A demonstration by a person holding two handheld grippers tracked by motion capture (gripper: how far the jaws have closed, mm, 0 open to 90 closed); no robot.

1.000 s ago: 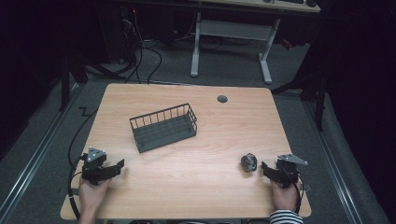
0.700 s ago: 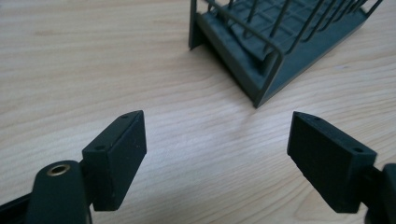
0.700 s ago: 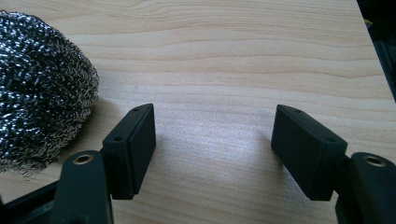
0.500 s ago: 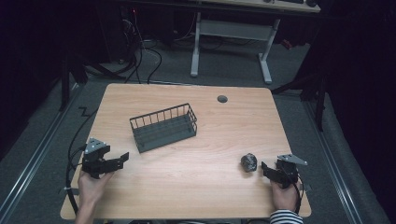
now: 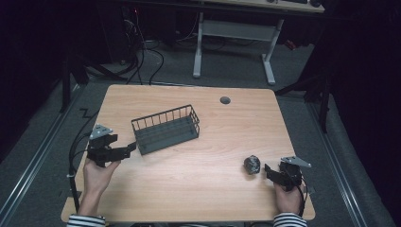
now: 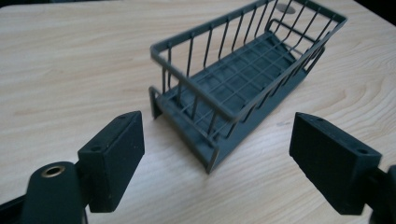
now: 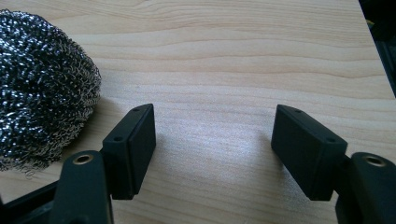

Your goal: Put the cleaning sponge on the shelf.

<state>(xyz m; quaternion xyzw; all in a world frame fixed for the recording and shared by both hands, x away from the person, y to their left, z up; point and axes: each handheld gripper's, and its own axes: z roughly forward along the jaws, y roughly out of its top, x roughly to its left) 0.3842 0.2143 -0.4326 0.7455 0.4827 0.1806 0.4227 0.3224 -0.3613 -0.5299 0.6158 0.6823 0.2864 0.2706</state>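
A dark wire basket (image 5: 163, 115) stands on the wooden table (image 5: 208, 189), left of the middle, with nothing in it. My left gripper (image 5: 128, 148) hovers just off the basket's near left end and points at it. Its jaws have just been opening and stand wide with nothing between them. In the left gripper view the basket (image 6: 196, 91) lies ahead of the open left gripper (image 6: 217, 121). A steel wool ball (image 5: 252, 164) rests near the front right. My right gripper (image 5: 268, 170) sits low beside it, open. In the right gripper view the ball (image 7: 42, 88) lies left of the right gripper (image 7: 214, 116), outside the left jaw.
A round cable hole (image 5: 225, 100) sits near the table's far edge. The left gripper's cable (image 5: 74, 151) hangs over the left edge. A white desk frame (image 5: 231, 28) and floor cables lie beyond the table. Bare wood spans between the basket and the ball.
My left gripper has risen off the table and moved forward to the basket's near end. The right gripper and the steel wool ball have stayed put.
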